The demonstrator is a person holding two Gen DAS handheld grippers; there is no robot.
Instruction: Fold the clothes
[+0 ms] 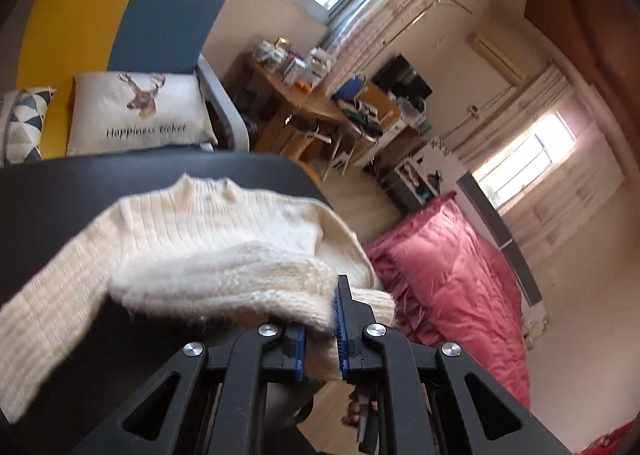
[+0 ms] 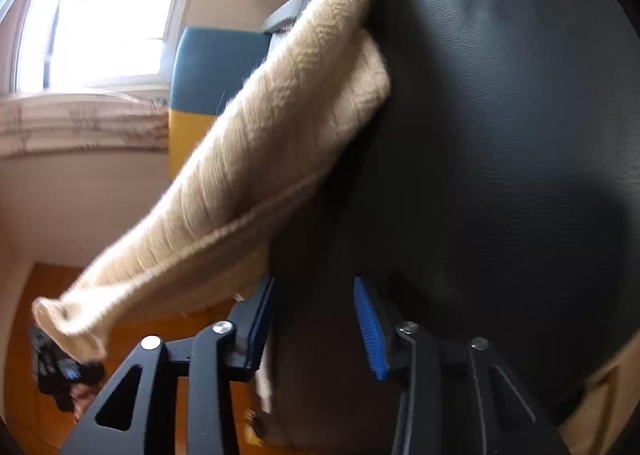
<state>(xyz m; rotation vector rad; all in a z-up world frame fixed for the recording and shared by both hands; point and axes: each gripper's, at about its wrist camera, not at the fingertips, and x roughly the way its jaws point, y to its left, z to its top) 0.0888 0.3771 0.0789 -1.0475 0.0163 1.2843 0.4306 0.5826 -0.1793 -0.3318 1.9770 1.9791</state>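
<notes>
On the black leather-grain table (image 1: 60,191): cream knit sweater (image 1: 208,223), ribbed body, mock neck facing the sofa, fuzzy yarn. One sleeve is pulled across the front, its cuff end clamped between the blue ribbed pads of the left gripper (image 1: 322,339), fingers narrow on the fabric. The sweater's right side hangs over the table edge.

Right wrist view: the right gripper (image 2: 316,319) has its fingers wide, nothing between them, just above the pebbled black tabletop (image 2: 500,135). A long sleeve (image 2: 224,195) runs diagonally off the table edge, lifted in the air; its cuff meets a black gripper at lower left. Motion blur on the knit.

Background: yellow-and-blue sofa (image 1: 120,15), deer-print cushion (image 1: 140,115), pink quilted bedding (image 1: 452,275).
</notes>
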